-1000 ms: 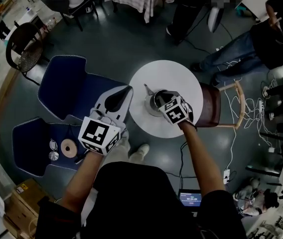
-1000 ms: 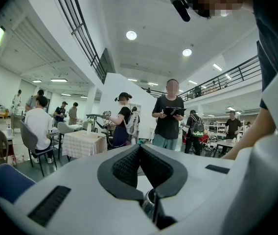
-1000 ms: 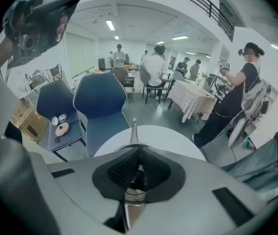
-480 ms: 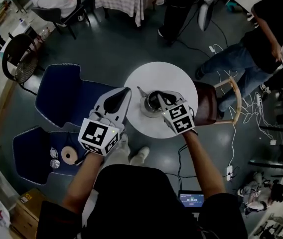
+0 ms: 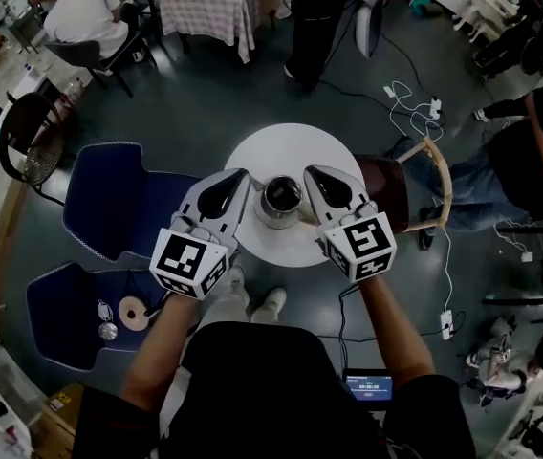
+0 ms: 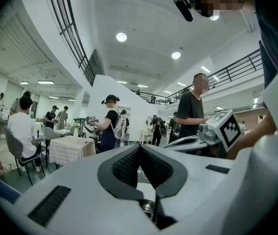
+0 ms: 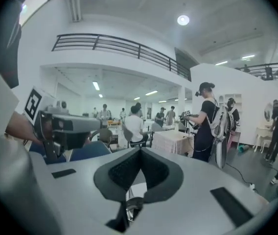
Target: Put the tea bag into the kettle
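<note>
Head view: kettle (image 5: 279,200) stands about mid-counter (image 5: 291,144), top open, inside dark.
Left hand-held gripper (image 5: 242,174): tips over the counter's left edge, just beside the kettle, not touching as far as I can tell.
Right hand-held gripper (image 5: 311,171): mirrored over the right edge, also just beside the kettle.
Left jaws: left gripper view shows the left hand-held gripper (image 6: 139,148) with pads pressed together, nothing between them.
Right jaws: right gripper view shows the same for the right hand-held gripper (image 7: 140,151), pads together and empty.
Tea bag: not visible in any view. Likely down inside the kettle, but the dark interior hides it, so unconfirmed.
Risk 1: kettle is flanked on both sides. A sideways swing of either arm while pulling away could clip it and tip or slide it toward a counter edge.
Risk 2: both gripper cameras look out level across the room, not down, so neither can check the kettle. A bag caught on the rim or dropped outside would go unnoticed.
Risk 3: if the bag isn't in, both sets of jaws must open before any re-grab.
</note>
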`<state>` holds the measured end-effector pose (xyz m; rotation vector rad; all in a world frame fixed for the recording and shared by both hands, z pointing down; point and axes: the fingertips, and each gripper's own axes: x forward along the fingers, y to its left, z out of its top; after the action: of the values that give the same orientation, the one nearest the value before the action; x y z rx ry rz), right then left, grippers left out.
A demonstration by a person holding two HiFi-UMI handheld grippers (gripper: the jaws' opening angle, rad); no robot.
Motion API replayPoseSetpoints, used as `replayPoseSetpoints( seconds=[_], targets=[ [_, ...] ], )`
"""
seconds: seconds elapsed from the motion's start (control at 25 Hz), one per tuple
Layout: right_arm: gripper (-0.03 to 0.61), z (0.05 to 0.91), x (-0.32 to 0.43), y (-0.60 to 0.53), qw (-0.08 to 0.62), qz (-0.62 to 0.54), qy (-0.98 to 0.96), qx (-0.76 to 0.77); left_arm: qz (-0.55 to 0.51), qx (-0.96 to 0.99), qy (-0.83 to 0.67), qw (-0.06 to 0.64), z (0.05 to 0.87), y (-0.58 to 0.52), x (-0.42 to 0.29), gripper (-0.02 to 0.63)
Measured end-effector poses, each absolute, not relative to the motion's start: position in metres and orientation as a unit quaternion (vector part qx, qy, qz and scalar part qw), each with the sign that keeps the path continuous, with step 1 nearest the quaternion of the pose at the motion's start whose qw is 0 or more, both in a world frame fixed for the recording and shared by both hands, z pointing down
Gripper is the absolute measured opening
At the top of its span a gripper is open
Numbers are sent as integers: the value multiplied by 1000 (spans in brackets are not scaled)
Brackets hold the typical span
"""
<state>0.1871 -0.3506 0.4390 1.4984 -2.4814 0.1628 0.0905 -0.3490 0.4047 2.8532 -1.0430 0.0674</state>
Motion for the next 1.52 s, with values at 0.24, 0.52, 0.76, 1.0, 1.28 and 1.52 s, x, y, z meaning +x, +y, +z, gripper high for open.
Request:
replayPoseSetpoints(
  seconds=[0.24,0.52,0.76,1.0,1.28,1.52],
  targets=[
    [17,396,211,-324,53,29,-843,534,19,941,-335,37,395,-335,116,15],
    [17,375,229,-294,24,9,-844,536,15,943,-331,23,387,-313,143,14],
    [17,367,233,-281,15,7,-841,541,14,945,-326,16,380,-301,149,15],
    [17,359,225,-277,10,1,-838,546,10,948,-319,10,372,-298,144,15],
    [17,347,197,-269,8,-4,-831,556,5,951,-310,8,362,-292,116,15],
    [17,332,182,-256,7,-12,-824,567,0,955,-297,6,348,-280,102,15]
  ],
)
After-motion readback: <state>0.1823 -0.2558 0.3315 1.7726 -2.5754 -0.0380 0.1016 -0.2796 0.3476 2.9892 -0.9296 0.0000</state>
